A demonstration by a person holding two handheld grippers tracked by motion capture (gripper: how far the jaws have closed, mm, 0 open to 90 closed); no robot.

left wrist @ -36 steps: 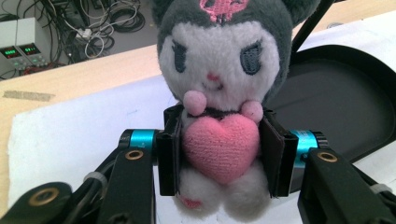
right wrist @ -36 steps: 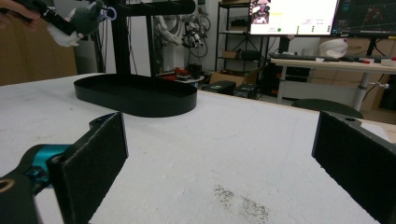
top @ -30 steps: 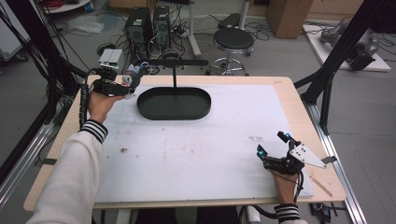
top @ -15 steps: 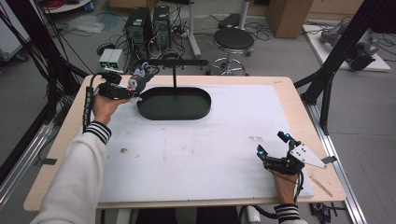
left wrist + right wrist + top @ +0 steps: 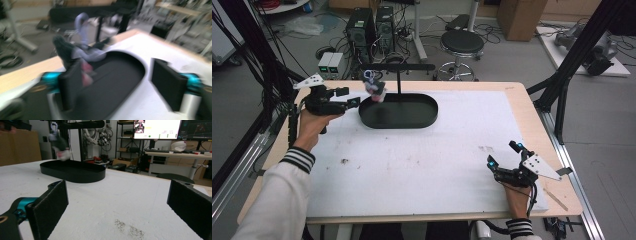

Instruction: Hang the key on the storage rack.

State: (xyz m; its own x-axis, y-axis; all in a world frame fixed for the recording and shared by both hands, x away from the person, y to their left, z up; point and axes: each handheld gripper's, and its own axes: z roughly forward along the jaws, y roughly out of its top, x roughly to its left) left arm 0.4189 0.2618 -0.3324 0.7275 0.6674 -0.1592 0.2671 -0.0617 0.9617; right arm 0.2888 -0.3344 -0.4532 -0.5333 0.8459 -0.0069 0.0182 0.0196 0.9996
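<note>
Hanging from the black stand (image 5: 398, 67), a small toy (image 5: 373, 86) bears no readable writing.

Stool (image 5: 461, 44), computer towers (image 5: 370, 26), monitors (image 5: 157, 128)

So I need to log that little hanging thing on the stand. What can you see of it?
The small hanging item is purple-grey with a dark part and a pink-white bit at the bottom; it looks soft, though it is blurred. Its hooked top loops over the stand's black crossbar, and it dangles above the left end of the black oval tray. The left claw has just been opening; it sits beside the item, with nothing between its jaws.
</note>
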